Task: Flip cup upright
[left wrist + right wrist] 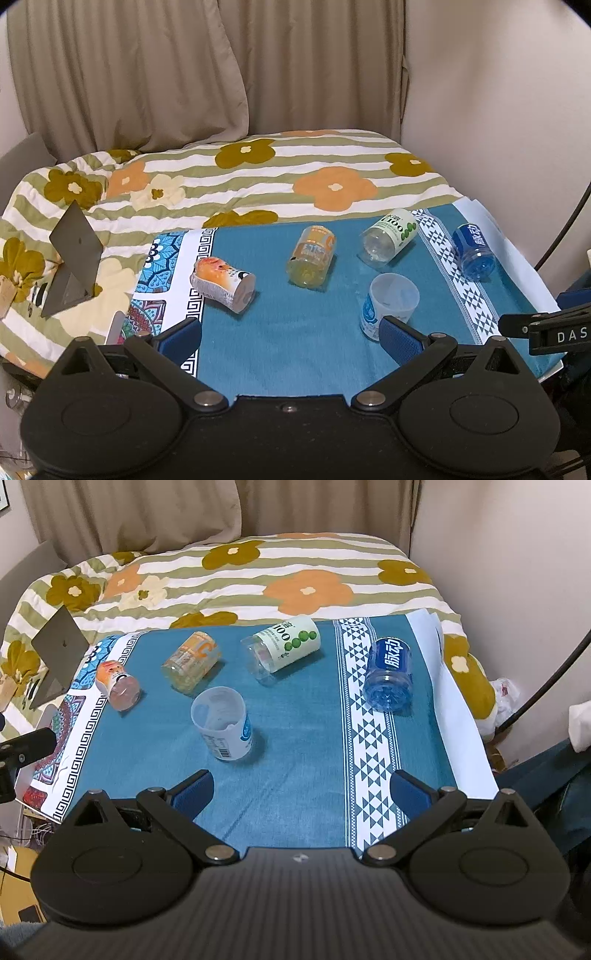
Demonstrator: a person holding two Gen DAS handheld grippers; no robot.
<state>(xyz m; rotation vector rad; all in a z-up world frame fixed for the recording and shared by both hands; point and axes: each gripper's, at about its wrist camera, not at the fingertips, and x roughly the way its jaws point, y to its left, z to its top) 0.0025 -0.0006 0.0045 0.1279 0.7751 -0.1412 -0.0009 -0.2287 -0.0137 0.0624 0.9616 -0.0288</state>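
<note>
- The left gripper (290, 338) hangs low over the near edge of the teal cloth (295, 332), jaws spread wide with nothing between them; its blue pads (400, 341) are clear of every object.
- The right gripper (301, 794) is likewise spread wide and empty above the same cloth, one pad over the plain teal, the other over the white triangle-patterned band (365, 716).
- In the left wrist view, the translucent white cup (388, 304) with a blue label stands at about 1 o'clock, mouth up, just beyond the right-hand pad and partly hidden by it.
- In the right wrist view the same cup (223, 722) sits at about 11 o'clock, open end up, leaning slightly in the fisheye image.
- Beyond it, on their sides, lie four cut bottle-cups: the orange-and-white one (118, 683) at 10 o'clock near the patterned border, the yellow-orange one (192, 661) at 11, the white one with green dots (282, 648) at 12, and the blue one (389, 672) at 1 o'clock, past the triangle band.
- All four lie apart from one another and from the standing cup.
- Farther out, a floral striped quilt (258, 576) covers the bed under the cloth, with a grey folded stand (55, 653) at 10 o'clock and beige curtains (147, 513) behind.
</note>
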